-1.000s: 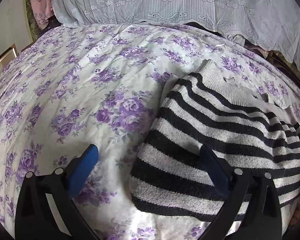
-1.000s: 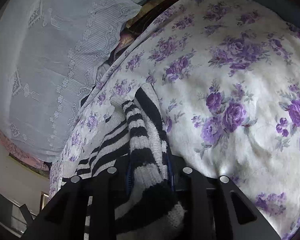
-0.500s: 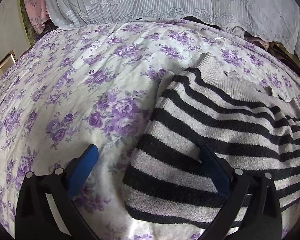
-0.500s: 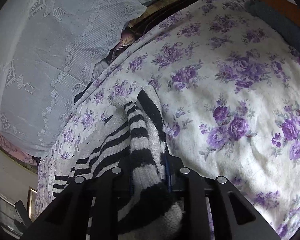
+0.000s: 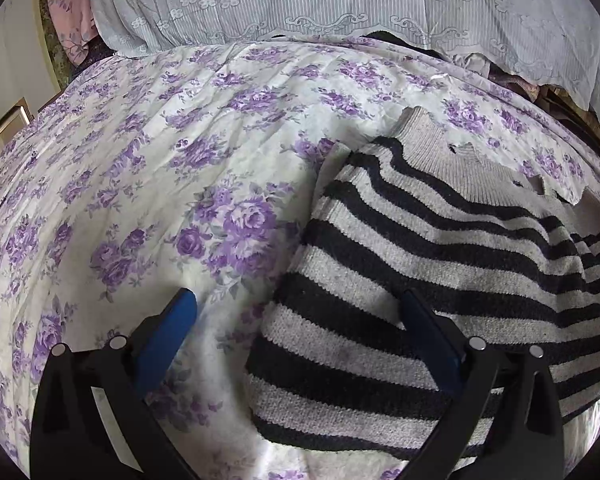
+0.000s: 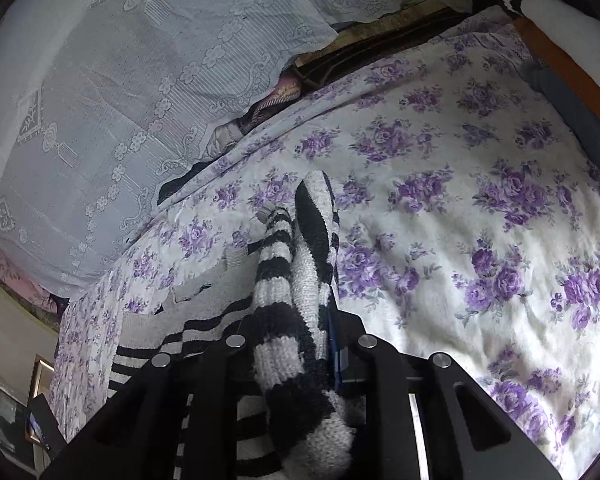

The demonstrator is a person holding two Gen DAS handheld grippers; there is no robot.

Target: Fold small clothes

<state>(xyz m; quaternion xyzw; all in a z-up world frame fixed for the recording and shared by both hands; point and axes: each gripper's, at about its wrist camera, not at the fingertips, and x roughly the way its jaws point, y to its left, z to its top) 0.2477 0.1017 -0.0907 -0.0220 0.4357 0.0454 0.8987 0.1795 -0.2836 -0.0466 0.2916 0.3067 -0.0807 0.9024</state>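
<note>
Left gripper (image 5: 300, 300) spread wide over the floral bedsheet (image 5: 160, 160) — one finger above the striped sweater's (image 5: 440, 272) edge, sweater lying flat, right gripper (image 6: 296, 344) pinching a raised fold — lace cover (image 6: 120, 80) behind.

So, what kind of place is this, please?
Most likely a bedroom. The striped sweater lies on a purple-flowered bedsheet spread over a soft, wide surface like a bed, and white lace fabric is draped along its far edge.
</note>
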